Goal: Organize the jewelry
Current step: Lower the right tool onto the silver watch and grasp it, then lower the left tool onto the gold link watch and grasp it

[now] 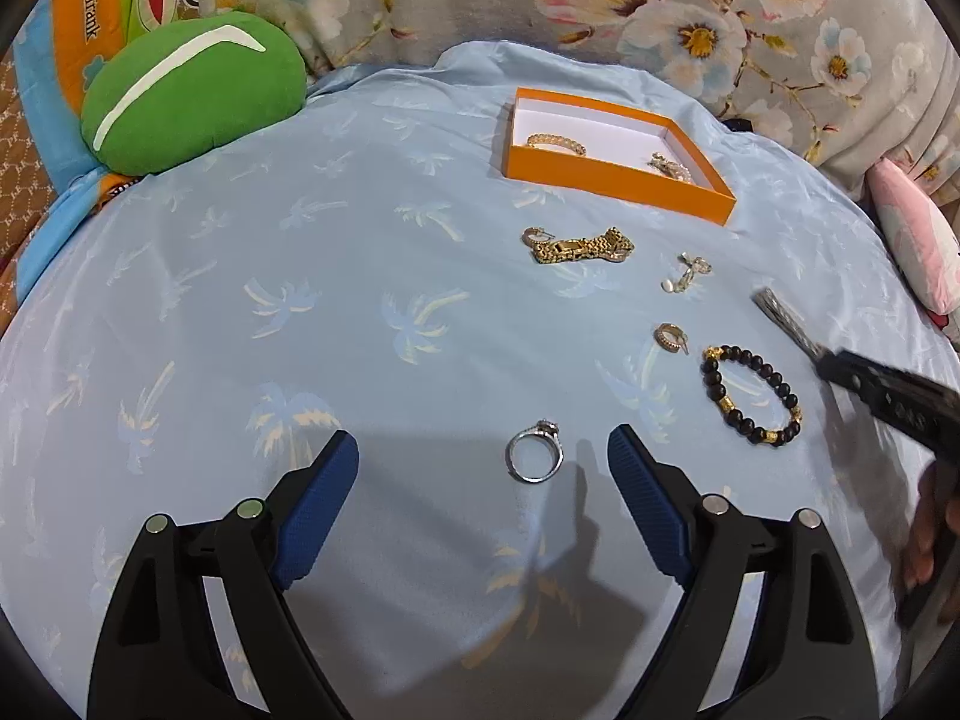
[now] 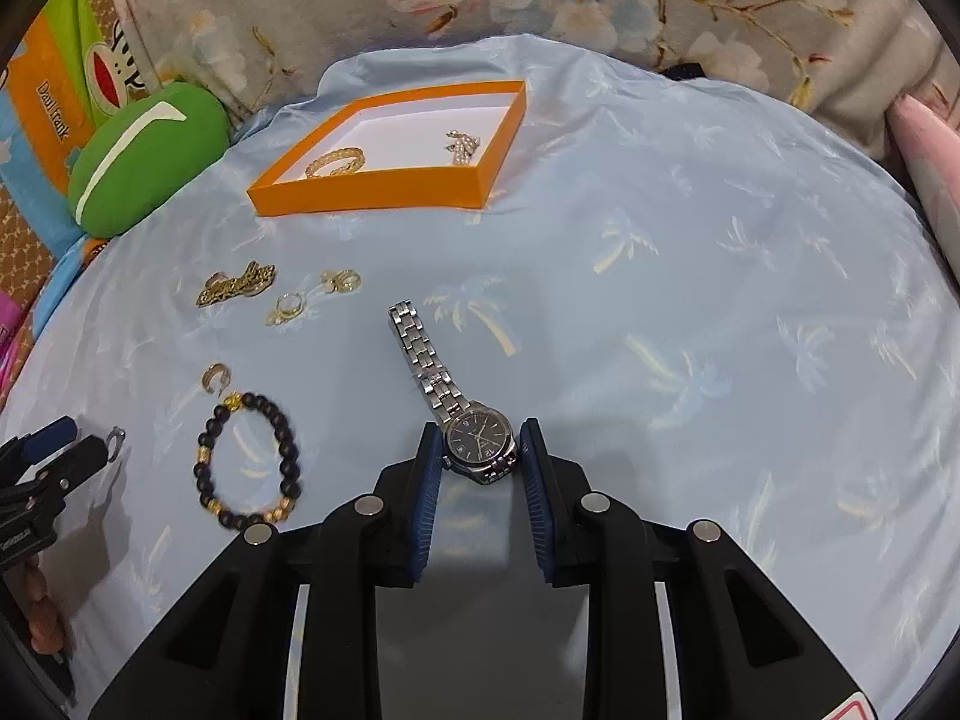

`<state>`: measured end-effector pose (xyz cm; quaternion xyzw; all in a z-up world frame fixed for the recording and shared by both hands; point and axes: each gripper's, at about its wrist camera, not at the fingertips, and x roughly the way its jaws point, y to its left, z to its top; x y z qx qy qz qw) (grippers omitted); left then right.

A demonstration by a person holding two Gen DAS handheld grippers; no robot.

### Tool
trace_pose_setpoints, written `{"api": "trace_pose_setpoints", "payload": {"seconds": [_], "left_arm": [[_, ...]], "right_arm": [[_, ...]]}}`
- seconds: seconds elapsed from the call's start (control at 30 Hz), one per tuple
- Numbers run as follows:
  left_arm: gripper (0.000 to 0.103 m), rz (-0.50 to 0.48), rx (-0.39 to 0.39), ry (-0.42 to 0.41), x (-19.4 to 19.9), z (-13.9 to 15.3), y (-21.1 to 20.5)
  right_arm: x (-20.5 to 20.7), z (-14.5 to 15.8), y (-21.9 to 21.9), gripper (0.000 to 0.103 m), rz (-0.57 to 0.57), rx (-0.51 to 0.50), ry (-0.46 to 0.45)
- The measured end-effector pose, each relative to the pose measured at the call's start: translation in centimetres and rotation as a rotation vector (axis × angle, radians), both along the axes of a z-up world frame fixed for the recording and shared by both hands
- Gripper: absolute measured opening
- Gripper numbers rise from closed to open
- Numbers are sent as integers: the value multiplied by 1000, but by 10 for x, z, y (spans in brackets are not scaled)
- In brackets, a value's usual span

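A silver ring point(image 1: 510, 457) lies on the pale blue cloth point(image 1: 360, 312) between the wide-apart fingers of my left gripper point(image 1: 483, 435), which is open and not touching it. My right gripper point(image 2: 480, 427) is shut on the dark-faced silver watch point(image 2: 480, 444); its pads press both sides of the case and the strap point(image 2: 420, 354) trails away ahead. An orange box point(image 1: 618, 186) at the back holds a gold bracelet point(image 1: 555, 143) and a pearl piece point(image 1: 669, 167). A gold chain point(image 1: 579, 249), silver earring point(image 1: 690, 273), gold hoop point(image 1: 669, 337) and black bead bracelet point(image 1: 710, 372) lie loose.
A green cushion point(image 1: 192, 90) sits at the back left beside a printed orange bag point(image 1: 90, 30). Floral fabric point(image 1: 720, 12) rises behind the cloth and a pink pillow point(image 1: 918, 252) lies at the right edge. A hand point(image 1: 930, 540) holds the right gripper.
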<state>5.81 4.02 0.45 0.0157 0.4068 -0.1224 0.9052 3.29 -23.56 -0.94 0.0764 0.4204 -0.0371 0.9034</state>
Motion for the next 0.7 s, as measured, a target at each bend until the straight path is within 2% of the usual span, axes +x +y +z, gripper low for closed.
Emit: {"api": "trace_pose_setpoints", "payload": {"seconds": [0.1,0.27,0.43,0.5,0.6,0.7], "left_arm": [[83,1,5,-3,8,2,-5],[83,-29,28,-50,34,12,-23],[83,-117,57,-108,64,22,-49],[83,-156,51,-108,75,22,-58],[83,-164,75,-98,92,17,-68],[83,-179,59,-76,102,14,-75]], "right_arm": [[-6,0,6,26,12,-16,2],[2,-1,8,33,16,-14,-2],[4,-1,7,27,3,-9,-4],[4,-1,2,25,-1,15,-8],[4,0,1,24,-3,21,-10],[5,-1,3,24,-3,12,-7]]}}
